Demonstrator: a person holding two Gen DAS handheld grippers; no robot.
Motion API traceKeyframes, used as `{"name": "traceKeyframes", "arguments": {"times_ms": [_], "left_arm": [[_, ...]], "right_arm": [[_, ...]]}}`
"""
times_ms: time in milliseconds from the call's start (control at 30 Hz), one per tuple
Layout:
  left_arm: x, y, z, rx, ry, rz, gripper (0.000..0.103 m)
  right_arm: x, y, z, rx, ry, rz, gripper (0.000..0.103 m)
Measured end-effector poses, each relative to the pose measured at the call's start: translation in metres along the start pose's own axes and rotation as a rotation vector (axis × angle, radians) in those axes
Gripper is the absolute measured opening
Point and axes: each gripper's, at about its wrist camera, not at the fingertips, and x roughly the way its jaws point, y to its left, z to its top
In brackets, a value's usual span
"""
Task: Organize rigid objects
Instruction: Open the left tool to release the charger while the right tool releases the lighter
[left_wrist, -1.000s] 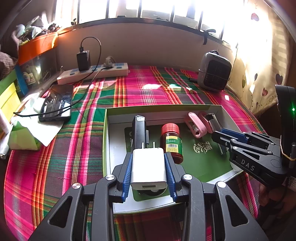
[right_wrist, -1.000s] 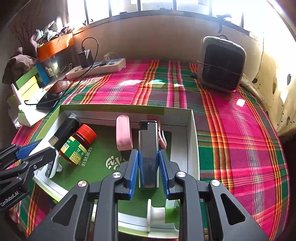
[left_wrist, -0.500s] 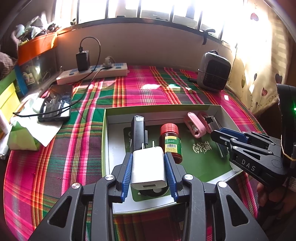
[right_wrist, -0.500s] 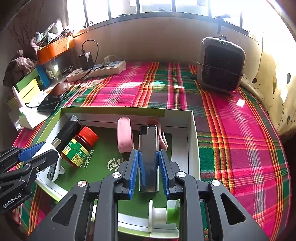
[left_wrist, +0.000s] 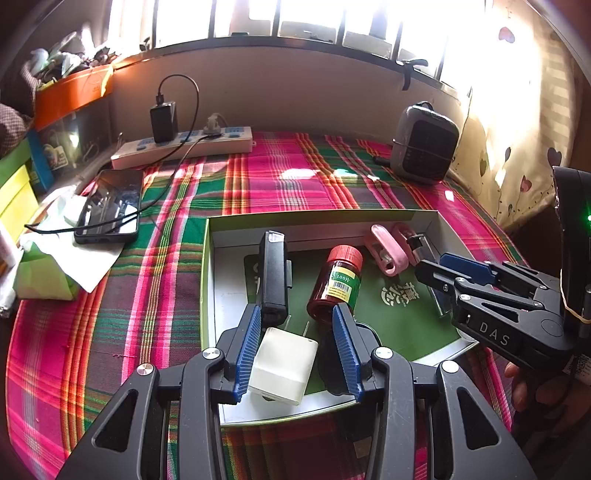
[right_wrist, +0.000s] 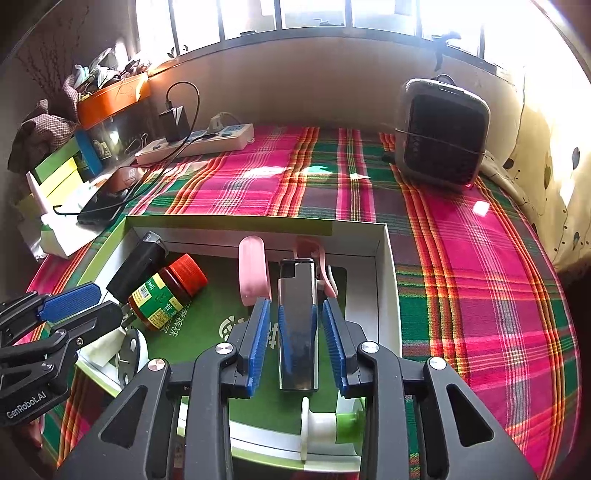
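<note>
A green-rimmed shallow box (left_wrist: 207, 280) (right_wrist: 388, 280) lies on the plaid cloth. In it lie a black bar-shaped device (left_wrist: 273, 273) (right_wrist: 136, 264), a red-capped brown bottle (left_wrist: 336, 284) (right_wrist: 166, 291), pink clips (left_wrist: 388, 247) (right_wrist: 253, 271), a white charger plug (left_wrist: 282, 363) and a silver lighter (right_wrist: 298, 325). My left gripper (left_wrist: 295, 347) is open, its jaws apart around the white plug, which rests in the box. My right gripper (right_wrist: 297, 339) is open, its jaws straddling the lighter with gaps on both sides.
A white power strip (left_wrist: 181, 146) with a black charger, a phone (left_wrist: 109, 206) on its cable, tissues (left_wrist: 48, 266) and coloured boxes sit at the left. A grey speaker-like device (right_wrist: 441, 136) stands at the back right. A white-and-green spool (right_wrist: 332, 424) lies at the box's near edge.
Both grippers have opened. The left let go of the white plug, now lying tilted in the box. The right let go of the silver lighter, which lies in the box.
</note>
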Motion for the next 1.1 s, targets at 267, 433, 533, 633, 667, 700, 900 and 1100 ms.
{"name": "traceKeyframes", "arguments": {"times_ms": [267, 433, 533, 633, 667, 700, 900, 1100], "left_arm": [[-0.001, 0.0, 0.0, -0.001, -0.003, 0.0, 0.04], [-0.006, -0.001, 0.0, 0.002, -0.01, 0.001, 0.04], [-0.01, -0.001, -0.001, 0.003, -0.017, 0.0, 0.04], [-0.013, -0.002, -0.001, 0.005, -0.02, 0.002, 0.04], [-0.015, -0.001, -0.001, 0.004, -0.021, 0.003, 0.04], [-0.016, -0.002, -0.002, 0.005, -0.023, 0.004, 0.04], [-0.026, -0.001, -0.004, 0.004, -0.032, 0.011, 0.04], [-0.036, -0.001, -0.008, 0.005, -0.042, 0.019, 0.04]], "right_arm": [[-0.002, 0.001, 0.0, 0.0, -0.008, 0.001, 0.038], [-0.004, 0.001, -0.001, 0.001, -0.01, -0.004, 0.039], [-0.008, 0.002, -0.001, -0.001, -0.015, -0.005, 0.047], [-0.011, 0.004, -0.002, -0.003, -0.019, -0.006, 0.047], [-0.012, 0.005, -0.003, -0.004, -0.019, -0.006, 0.047], [-0.013, 0.005, -0.003, -0.005, -0.02, -0.007, 0.047], [-0.02, 0.008, -0.008, -0.002, -0.024, -0.004, 0.047], [-0.031, 0.012, -0.013, -0.003, -0.035, 0.004, 0.047]]}}
